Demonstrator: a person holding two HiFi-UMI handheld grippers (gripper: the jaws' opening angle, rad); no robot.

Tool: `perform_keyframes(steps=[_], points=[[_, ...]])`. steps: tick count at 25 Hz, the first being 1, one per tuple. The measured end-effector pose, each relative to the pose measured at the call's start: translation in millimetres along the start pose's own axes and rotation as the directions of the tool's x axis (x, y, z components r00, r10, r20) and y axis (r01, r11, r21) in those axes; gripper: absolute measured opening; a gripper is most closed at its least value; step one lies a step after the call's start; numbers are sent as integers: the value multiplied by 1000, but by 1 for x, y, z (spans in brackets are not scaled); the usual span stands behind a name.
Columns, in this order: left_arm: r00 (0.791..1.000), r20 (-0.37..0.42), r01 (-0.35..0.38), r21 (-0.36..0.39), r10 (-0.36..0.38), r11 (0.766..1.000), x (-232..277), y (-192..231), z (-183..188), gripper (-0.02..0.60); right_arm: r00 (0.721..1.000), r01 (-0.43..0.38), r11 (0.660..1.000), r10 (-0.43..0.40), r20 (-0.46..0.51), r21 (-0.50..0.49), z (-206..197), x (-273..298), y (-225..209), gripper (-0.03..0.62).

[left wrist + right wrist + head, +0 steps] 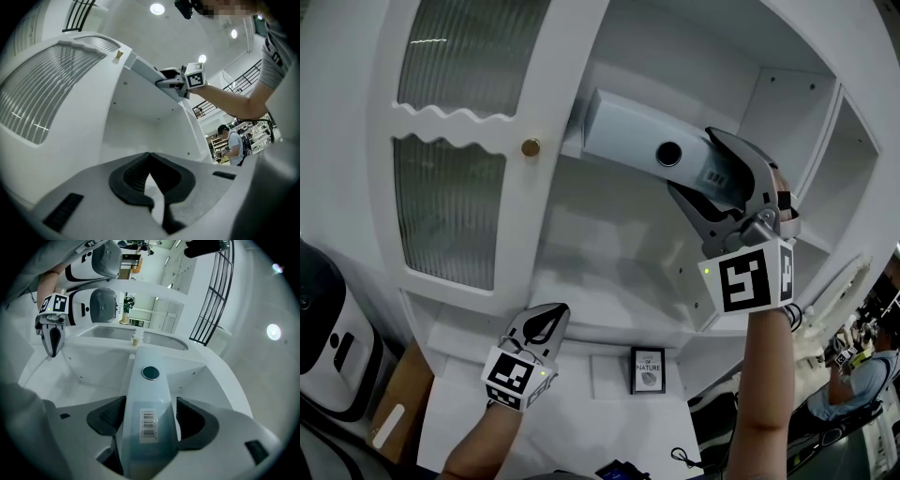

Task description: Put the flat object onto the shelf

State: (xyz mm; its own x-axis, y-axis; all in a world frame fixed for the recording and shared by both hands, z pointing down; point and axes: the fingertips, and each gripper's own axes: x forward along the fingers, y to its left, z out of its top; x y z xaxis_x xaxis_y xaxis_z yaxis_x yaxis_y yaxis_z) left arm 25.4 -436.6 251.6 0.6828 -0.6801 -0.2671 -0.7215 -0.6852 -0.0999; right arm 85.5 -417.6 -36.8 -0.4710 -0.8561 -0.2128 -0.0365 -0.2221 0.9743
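Head view shows the right gripper (698, 169) raised into the open bay of the white wooden cabinet (619, 234). Its jaws are clamped on the near end of the flat pale-grey rectangular box (628, 136), one pad on each long side beside the barcode label. Gripping at that end probably leaves the leading end free to go in first and lets the box be laid flat, though whether it already rests on a shelf board cannot be told. The box's long axis runs from the jaws up and left, and its far end points toward the door edge by the small brass knob (531, 147). Its broad face, with the round dark disc, is turned to the camera. In the right gripper view the axis runs straight along the jaws, with the barcode nearest and the disc beyond it. The left gripper (546, 323) hangs low before the cabinet's lower ledge, well apart from the box. Its jaws are drawn together on nothing, apparently kept clear of the placing.
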Motion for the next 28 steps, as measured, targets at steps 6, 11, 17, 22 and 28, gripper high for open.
perform_keyframes(steps=[6, 11, 17, 22, 28], points=[[1000, -13, 3, 19, -3, 1000, 2, -2, 2, 6, 1000, -4, 1000, 4, 14, 13, 0, -1, 0, 320], [1000, 12, -3, 39, 3, 999, 4, 1, 21, 6, 999, -25, 998, 23, 29, 56, 2, -2, -2, 328], [999, 51, 6, 68, -10, 998, 15, -4, 50, 6, 999, -47, 994, 46, 19, 93, -2, 1, -4, 337], [997, 77, 19, 115, -28, 993, 24, -14, 74, 6, 992, -123, 984, 121, 24, 125, -4, 7, -2, 339], [990, 134, 18, 184, -44, 983, 32, -22, 128, 6, 990, -141, 979, 139, 26, 147, -8, 6, -3, 339]])
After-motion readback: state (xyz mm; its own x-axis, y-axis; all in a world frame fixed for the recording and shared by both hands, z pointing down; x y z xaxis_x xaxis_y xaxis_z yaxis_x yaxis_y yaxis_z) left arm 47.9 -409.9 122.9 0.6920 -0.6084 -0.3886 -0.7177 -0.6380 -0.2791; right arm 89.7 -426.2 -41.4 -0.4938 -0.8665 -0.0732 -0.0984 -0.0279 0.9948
